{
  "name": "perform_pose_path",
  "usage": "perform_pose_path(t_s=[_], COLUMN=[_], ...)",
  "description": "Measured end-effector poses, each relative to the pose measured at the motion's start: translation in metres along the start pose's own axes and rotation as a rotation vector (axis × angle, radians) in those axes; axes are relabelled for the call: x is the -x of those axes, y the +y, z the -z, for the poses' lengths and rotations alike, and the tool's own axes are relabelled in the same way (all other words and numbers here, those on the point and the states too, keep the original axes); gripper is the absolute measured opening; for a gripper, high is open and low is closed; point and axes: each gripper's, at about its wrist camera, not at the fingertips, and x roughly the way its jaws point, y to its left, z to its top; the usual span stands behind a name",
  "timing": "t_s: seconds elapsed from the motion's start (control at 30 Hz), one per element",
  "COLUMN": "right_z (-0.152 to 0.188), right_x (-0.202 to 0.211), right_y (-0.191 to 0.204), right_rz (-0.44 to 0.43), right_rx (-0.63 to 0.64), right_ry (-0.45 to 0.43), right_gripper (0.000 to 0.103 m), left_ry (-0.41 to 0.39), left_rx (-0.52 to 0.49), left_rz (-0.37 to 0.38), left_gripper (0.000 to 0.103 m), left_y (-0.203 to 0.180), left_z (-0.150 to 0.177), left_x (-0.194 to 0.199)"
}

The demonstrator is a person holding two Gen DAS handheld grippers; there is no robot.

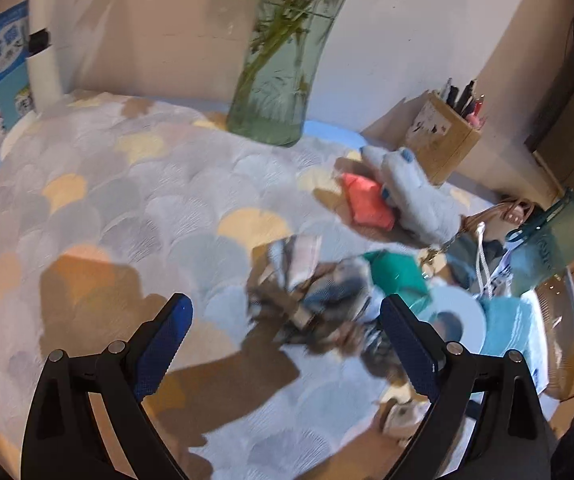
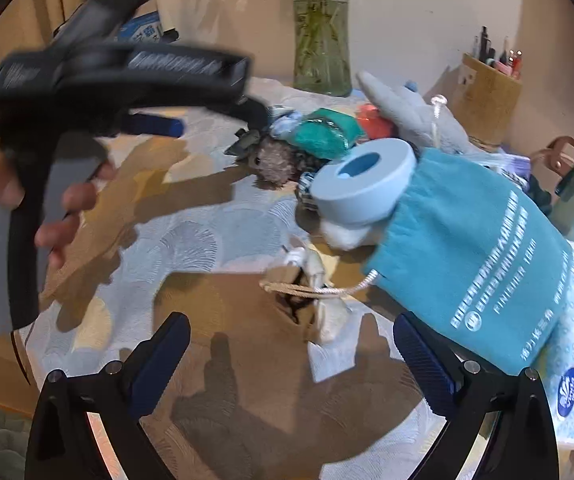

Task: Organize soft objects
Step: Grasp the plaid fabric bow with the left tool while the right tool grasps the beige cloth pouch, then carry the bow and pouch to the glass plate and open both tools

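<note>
Both wrist fisheyes tilt steeply down, close over scallop-patterned grey tablecloth (image 1: 135,184). Shared: green glass vase (image 1: 275,80) top centre, wooden pen holder (image 2: 487,100) upper right, soft pile between them.

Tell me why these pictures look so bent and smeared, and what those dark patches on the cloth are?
Both views bulge from a fisheye lens. Left wrist view: the heap of crumpled soft fabrics is motion-blurred. Right wrist view: the left hand-held gripper streaks, while the teal drawstring pouch is sharp; strong light casts hard shadows on the scallop-patterned tablecloth.
</note>
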Motion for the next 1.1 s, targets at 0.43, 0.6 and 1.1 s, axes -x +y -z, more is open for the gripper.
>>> perform_pose_path(t_s=[0.43,0.6,1.1], right_z=[-0.005,-0.005,0.023], right_x=[-0.006,0.003,0.029], right_y=[-0.016,-0.012,-0.017], right_rz=[-0.057,-0.089,-0.071], right_rx=[-0.082,-0.063,-0.128], right_ry=[0.036,0.017,0.097], right_gripper=[0.034,0.034,0.033], left_ry=[-0.010,-0.012,0.384], left_rx=[-0.060,-0.029,0.089], left_rz=[0.077,0.076,0.455], left_gripper=[0.013,0.008,0.009], left_y=[-0.006,0.011,0.013], left_z=[-0.005,-0.003,0.107], left_x=[0.005,0.018,0.041])
